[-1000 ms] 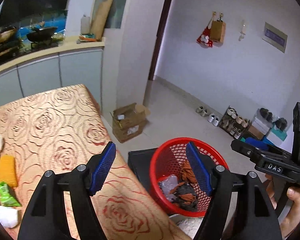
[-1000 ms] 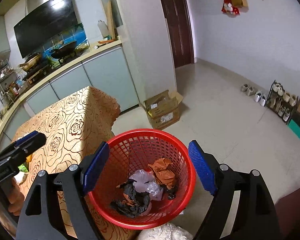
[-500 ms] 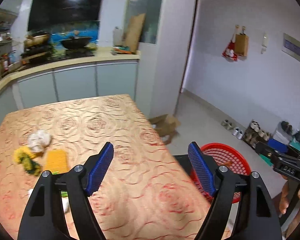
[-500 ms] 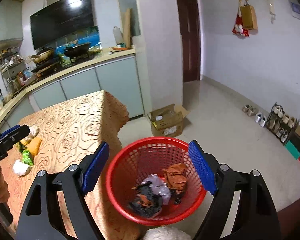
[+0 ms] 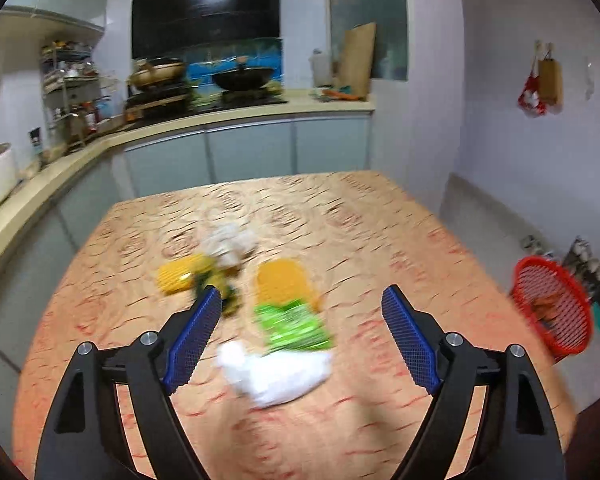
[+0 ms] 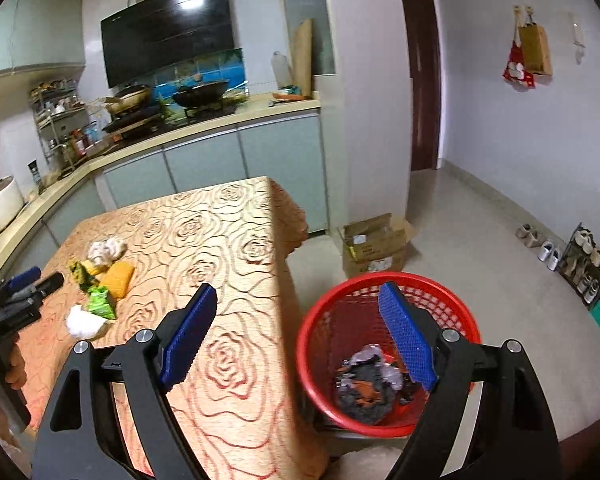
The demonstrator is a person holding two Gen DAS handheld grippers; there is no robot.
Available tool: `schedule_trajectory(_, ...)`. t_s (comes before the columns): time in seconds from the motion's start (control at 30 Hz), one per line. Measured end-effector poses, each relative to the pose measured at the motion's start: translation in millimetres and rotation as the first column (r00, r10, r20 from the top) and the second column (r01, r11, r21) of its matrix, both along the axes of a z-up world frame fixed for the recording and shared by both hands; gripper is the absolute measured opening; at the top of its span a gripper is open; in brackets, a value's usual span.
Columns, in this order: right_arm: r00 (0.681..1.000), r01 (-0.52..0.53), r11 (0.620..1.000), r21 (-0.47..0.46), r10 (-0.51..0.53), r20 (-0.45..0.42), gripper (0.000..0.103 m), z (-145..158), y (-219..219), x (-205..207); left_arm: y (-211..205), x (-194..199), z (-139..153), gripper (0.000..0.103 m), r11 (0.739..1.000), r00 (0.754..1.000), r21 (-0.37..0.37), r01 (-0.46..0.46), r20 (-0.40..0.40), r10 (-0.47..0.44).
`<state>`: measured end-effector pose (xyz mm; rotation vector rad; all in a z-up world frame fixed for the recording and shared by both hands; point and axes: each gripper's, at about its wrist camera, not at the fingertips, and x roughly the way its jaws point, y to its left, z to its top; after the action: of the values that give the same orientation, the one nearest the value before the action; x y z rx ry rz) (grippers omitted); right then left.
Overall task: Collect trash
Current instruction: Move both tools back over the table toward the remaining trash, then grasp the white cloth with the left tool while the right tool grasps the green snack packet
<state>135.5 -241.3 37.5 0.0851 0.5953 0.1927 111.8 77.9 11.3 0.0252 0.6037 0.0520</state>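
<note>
Trash lies on the rose-patterned table: a white crumpled wad, a green wrapper, an orange packet, a yellow packet and a pale crumpled ball. My left gripper hovers just short of the wad and wrapper. Its jaws are opening and grip nothing. It also shows at the left edge of the right wrist view as the left gripper. My right gripper is open and empty over the table edge. The red basket on the floor holds dark and orange scraps.
A cardboard box sits on the floor beyond the basket. A shoe rack lines the right wall. The kitchen counter with pans runs behind the table. A person's hand holds the left gripper's handle.
The left gripper swung from the red basket to the trash on the table, and its jaws spread wider. The right gripper drifted, so the basket now sits right of its centre.
</note>
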Motion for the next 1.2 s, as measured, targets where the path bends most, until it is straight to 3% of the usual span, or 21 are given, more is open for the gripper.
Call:
schedule_trajectory(0.23, 0.999, -0.048, 0.999, -0.009, 0.048, -0.012, 0.081, -1, 23, 1, 18, -1, -36, 0.080, 0.999, 0.996, 0.009, 0.030, -0.089, -0.030)
schedule_trajectory(0.63, 0.996, -0.080, 0.997, -0.011, 0.079, -0.047, 0.081, -7, 41, 8, 28, 21, -66, 0.078, 0.994, 0.982, -0.095, 0.048, -0.177, -0.064)
schedule_trajectory(0.67, 0.996, -0.081, 0.997, -0.010, 0.080, -0.050, 0.081, -7, 42, 8, 27, 23, -68, 0.076, 0.994, 0.980, -0.097, 0.053, -0.185, -0.070)
schedule_trajectory(0.73, 0.995, -0.083, 0.996, -0.014, 0.083, -0.051, 0.081, -7, 45, 9, 25, 25, -73, 0.060, 0.995, 0.976, -0.086, 0.056, -0.204, -0.072)
schedule_trajectory(1.0, 0.992, -0.109, 0.994, -0.028, 0.107, -0.065, 0.081, -10, 62, 11, 35, 23, -76, 0.027, 0.989, 0.973, -0.134, 0.063, -0.212, -0.091)
schedule_trajectory(1.2, 0.983, -0.163, 0.986, -0.034, 0.160, -0.085, 0.081, -15, 94, 13, 50, 11, -56, 0.024, 0.987, 0.984, -0.151, 0.055, -0.159, -0.079)
